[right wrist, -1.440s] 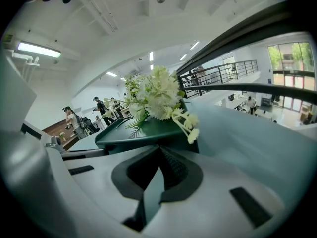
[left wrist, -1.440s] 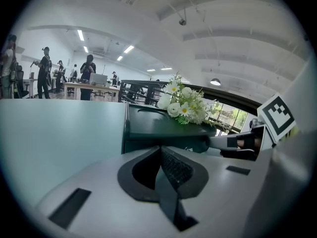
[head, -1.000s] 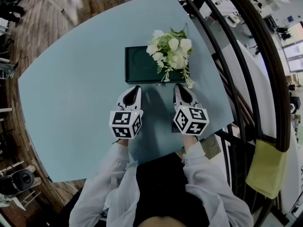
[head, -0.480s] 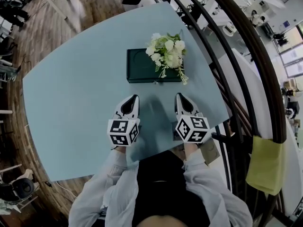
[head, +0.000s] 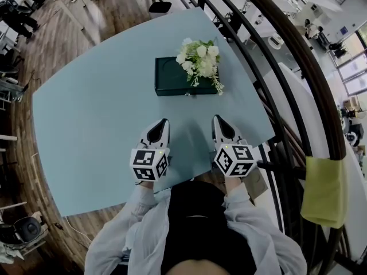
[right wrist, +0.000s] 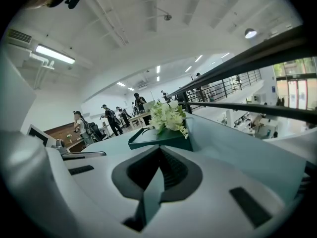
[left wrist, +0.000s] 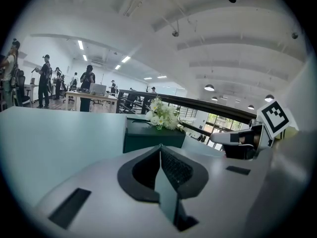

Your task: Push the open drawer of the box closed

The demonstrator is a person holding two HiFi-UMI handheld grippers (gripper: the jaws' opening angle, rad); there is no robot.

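Observation:
A dark green box lies flat on the light blue table, with a bunch of white flowers on its right half. Its near face looks flush, with a small knob and no drawer sticking out. My left gripper and right gripper hover side by side a short way in front of the box, apart from it, both shut and empty. The box and flowers stand beyond the left gripper. The box also lies ahead of the right gripper.
A dark curved railing runs along the table's right side, with a yellow-green cloth hung on it. The table's near edge is just under my arms. People and desks stand far off across the hall.
Both grippers have drawn back from the box's near face toward me, and the gap between them and the box has grown. The box has stayed in place.

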